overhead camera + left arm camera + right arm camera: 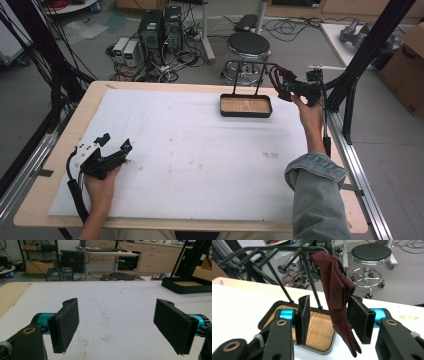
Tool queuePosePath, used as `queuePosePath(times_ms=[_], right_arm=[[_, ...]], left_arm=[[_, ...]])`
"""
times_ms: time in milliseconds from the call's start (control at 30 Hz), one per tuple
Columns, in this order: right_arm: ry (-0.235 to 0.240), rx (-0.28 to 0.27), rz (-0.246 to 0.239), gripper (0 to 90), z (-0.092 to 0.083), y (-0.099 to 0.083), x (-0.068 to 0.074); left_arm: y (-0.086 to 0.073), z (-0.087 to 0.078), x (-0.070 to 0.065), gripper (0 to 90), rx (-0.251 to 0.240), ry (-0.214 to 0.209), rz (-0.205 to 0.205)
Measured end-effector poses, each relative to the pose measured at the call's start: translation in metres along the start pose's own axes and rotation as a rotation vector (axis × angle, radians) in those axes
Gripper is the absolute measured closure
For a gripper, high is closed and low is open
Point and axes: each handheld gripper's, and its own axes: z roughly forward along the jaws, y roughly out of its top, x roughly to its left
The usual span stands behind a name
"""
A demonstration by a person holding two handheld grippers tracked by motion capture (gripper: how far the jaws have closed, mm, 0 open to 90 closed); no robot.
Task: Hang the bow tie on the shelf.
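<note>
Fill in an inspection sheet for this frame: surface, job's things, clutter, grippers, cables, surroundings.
Surface: white sheet on wooden table, faint stains.
Job's things: dark red cloth draped over bar of black rack; rack's wood-lined tray at far edge.
Clutter: nothing seen.
Grippers: left gripper open, nothing between jaws; right gripper open around the hanging cloth.
Cables: black bundle trails from left gripper.
Surroundings: stool, computer towers, floor wiring.
</note>
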Motion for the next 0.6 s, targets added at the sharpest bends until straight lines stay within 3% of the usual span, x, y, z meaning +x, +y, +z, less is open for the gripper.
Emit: queuePosePath(times_ms=[400,533,600], right_arm=[[0.041,-0.033,-0.003,48.4,-0.015,0.004,0.005],[0.048,-0.059,-0.012,47.8,-0.021,0.005,0.010],[0.045,-0.108,-0.027,47.3,-0.028,-0.001,0.013]], left_arm=[[0.000,0.000,0.000,20.9,0.000,0.000,-0.002],[0.000,0.000,0.000,20.9,0.000,-0.001,-0.002],[0.000,0.000,0.000,20.9,-0.001,-0.001,-0.004]])
